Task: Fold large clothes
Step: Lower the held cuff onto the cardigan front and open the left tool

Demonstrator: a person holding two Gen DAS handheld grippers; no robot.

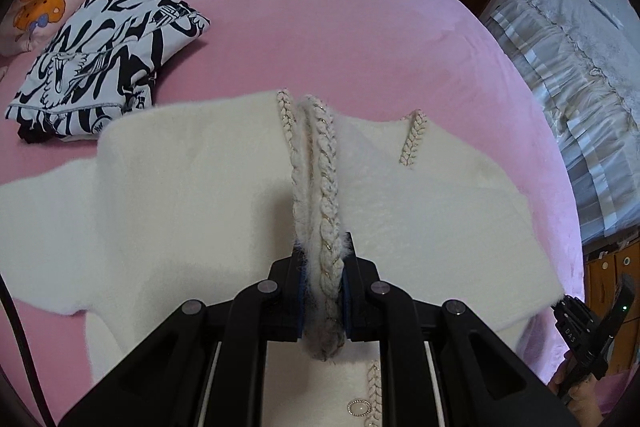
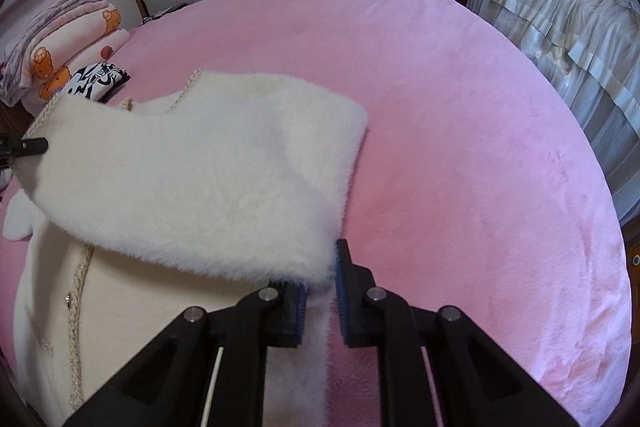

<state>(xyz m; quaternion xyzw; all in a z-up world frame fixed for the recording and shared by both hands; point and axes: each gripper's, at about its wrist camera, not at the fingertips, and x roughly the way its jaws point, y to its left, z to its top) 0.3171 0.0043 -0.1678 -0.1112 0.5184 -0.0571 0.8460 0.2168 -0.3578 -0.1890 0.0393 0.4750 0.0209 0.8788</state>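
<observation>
Fluffy white cloth is what the big jacket (image 1: 180,195) is made of, and it is spread on the pink bed (image 1: 340,27). The fold looks only partly done: 1 side is lifted and being brought over the rest, while a sleeve sticks out flat at 9 o'clock in the left view. More folds seem to be needed before it is neat like the black and white shirt (image 1: 100,67), which sits folded at 10 o'clock. The left gripper (image 1: 323,287) is clamped on the braided edge (image 1: 326,187) of the jacket, and it is pointed toward 12 o'clock, low over the cloth. The right gripper (image 2: 320,291) is held at the lifted corner at 6 o'clock in its view. White fur is seen between its 2 fingers, and a gap is seen too, so whether it is squeezed tight cannot be told.
</observation>
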